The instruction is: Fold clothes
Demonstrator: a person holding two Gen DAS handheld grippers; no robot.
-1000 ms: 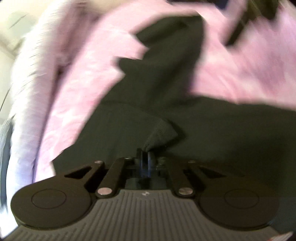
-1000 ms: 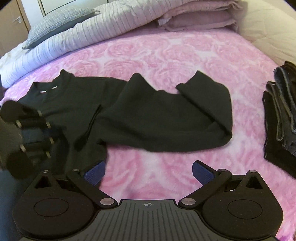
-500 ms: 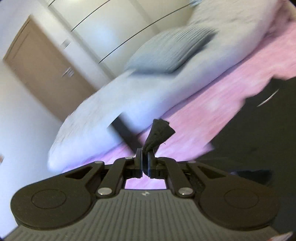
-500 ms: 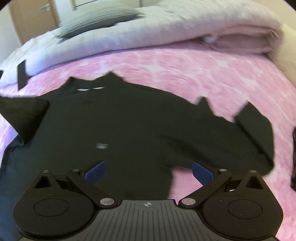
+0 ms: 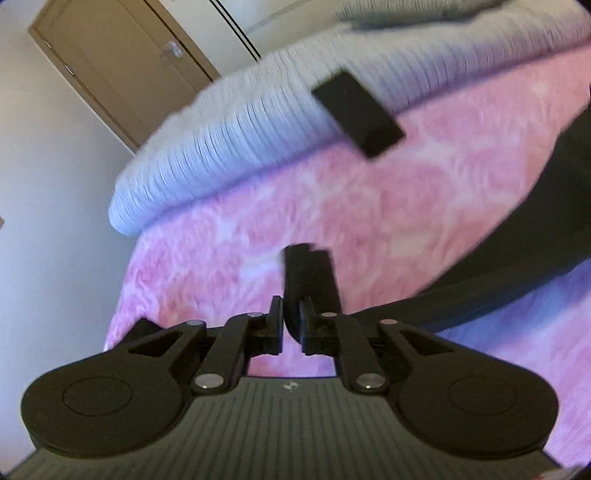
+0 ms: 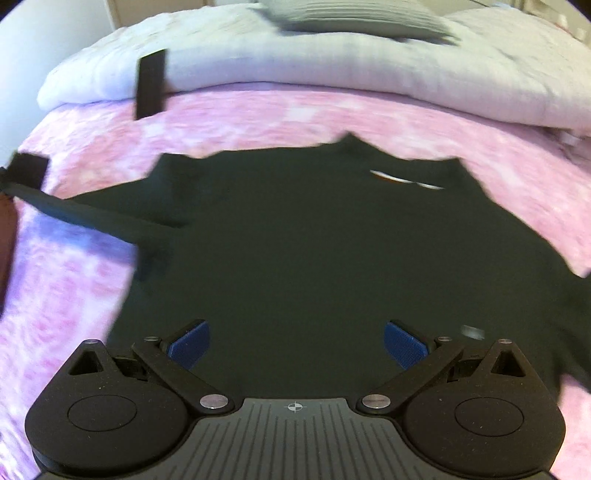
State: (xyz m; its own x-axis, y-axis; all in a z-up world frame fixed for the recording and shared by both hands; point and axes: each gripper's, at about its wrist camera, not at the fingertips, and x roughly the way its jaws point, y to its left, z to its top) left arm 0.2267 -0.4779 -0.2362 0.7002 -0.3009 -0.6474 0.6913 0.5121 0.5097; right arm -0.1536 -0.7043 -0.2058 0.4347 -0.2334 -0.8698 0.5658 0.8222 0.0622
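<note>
A black long-sleeved knit top (image 6: 314, 236) lies spread flat on the pink rose-patterned bedspread (image 6: 258, 118), collar toward the rolled white ribbed quilt (image 6: 332, 62) along the far edge. The right gripper (image 6: 295, 341) hangs over the top's lower body, blue-padded jaws wide apart with nothing between them. The left gripper (image 5: 291, 321), off the top's left side, has its jaws just eased apart a crack; the cuff of the black sleeve (image 5: 310, 273) sits between them, seemingly still pinched, though blur obscures contact. A flat black rectangular object (image 5: 356, 112) rests against the quilt. A grey striped pillow (image 6: 354, 16) tops the quilt; a brown wooden door (image 5: 122, 62) stands beyond.
</note>
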